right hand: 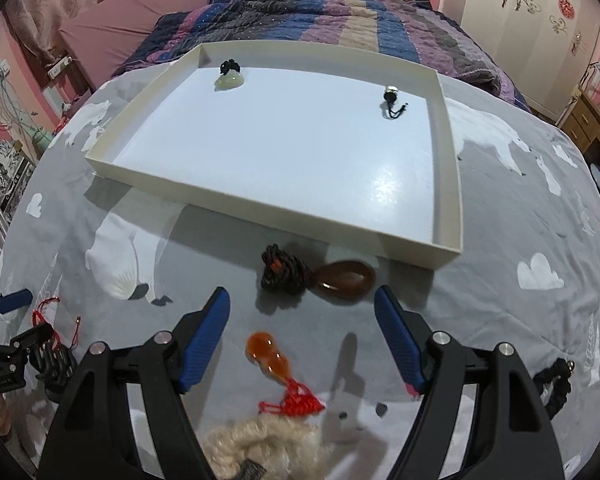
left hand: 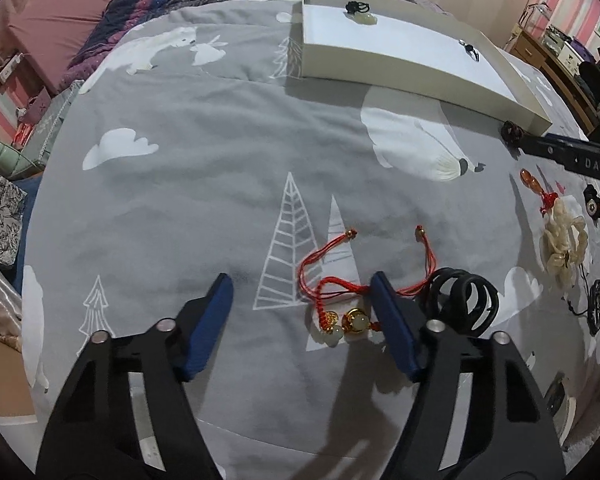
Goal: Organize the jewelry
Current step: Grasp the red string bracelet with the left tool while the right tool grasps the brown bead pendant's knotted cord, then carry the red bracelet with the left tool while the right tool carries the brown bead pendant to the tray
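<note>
My left gripper [left hand: 302, 284] hangs open low over the grey bedspread. A red cord bracelet [left hand: 332, 280] with gold and pale jade beads [left hand: 350, 320] lies between its fingers, close against the right finger [left hand: 392, 320]; the left pad is well clear of it. My right gripper [right hand: 302, 294] is also open. Just ahead of its tips lies a brown pendant [right hand: 344, 280] on a dark braided cord [right hand: 280, 274]. An orange gourd charm [right hand: 268, 356] with a red knot [right hand: 300, 400] sits between its fingers. The white tray [right hand: 260, 214] beyond holds a jade pendant [right hand: 230, 80] and a small black piece [right hand: 392, 102].
Black rings [left hand: 464, 300] lie right of the left gripper. A cream shell bracelet [left hand: 564, 240] and other small pieces lie further right. A black scrunchie [right hand: 556, 380] sits beside my right gripper. A striped quilt [right hand: 320, 16] is bunched behind the tray.
</note>
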Action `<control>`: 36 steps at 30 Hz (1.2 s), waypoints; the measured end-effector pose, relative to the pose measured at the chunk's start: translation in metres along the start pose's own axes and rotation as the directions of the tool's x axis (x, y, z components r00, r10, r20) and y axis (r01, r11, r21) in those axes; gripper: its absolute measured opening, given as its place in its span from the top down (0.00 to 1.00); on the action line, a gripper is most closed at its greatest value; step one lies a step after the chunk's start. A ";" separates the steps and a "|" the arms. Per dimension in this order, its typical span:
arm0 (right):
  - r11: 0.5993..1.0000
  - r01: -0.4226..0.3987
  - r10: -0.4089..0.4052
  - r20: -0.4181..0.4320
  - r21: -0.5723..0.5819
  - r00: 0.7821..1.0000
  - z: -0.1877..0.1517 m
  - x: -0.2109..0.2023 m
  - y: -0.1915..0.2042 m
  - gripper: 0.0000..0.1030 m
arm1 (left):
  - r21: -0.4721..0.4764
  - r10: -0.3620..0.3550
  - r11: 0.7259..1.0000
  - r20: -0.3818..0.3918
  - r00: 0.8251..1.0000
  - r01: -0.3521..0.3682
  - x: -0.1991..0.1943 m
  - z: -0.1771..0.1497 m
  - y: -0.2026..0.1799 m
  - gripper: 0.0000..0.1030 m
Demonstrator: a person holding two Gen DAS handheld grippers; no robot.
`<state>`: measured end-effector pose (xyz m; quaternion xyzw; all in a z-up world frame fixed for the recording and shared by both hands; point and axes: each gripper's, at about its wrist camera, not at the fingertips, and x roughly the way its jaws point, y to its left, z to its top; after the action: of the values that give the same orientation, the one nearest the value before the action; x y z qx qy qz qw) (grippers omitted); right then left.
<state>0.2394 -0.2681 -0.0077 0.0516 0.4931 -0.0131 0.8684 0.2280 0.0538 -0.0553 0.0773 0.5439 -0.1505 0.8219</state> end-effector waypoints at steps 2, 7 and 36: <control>1.000 0.000 0.000 -0.001 -0.006 1.000 0.003 0.004 0.002 0.27 | 0.006 0.008 1.000 0.005 1.000 -0.008 -0.001 0.002 -0.001 0.43; 1.000 -0.006 0.006 0.002 -0.002 1.000 0.008 0.011 0.000 0.41 | 0.005 0.004 1.000 0.002 1.000 -0.004 -0.001 0.006 -0.002 0.64; 1.000 -0.027 0.027 0.047 -0.004 0.999 0.009 -0.001 -0.015 0.79 | -0.007 0.022 1.000 0.041 0.999 -0.022 -0.034 0.004 0.001 1.00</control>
<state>0.2450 -0.2839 -0.0032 0.0567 0.4720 -0.0020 0.8798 0.2197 0.0588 -0.0228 0.0776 0.5267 -0.1413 0.8346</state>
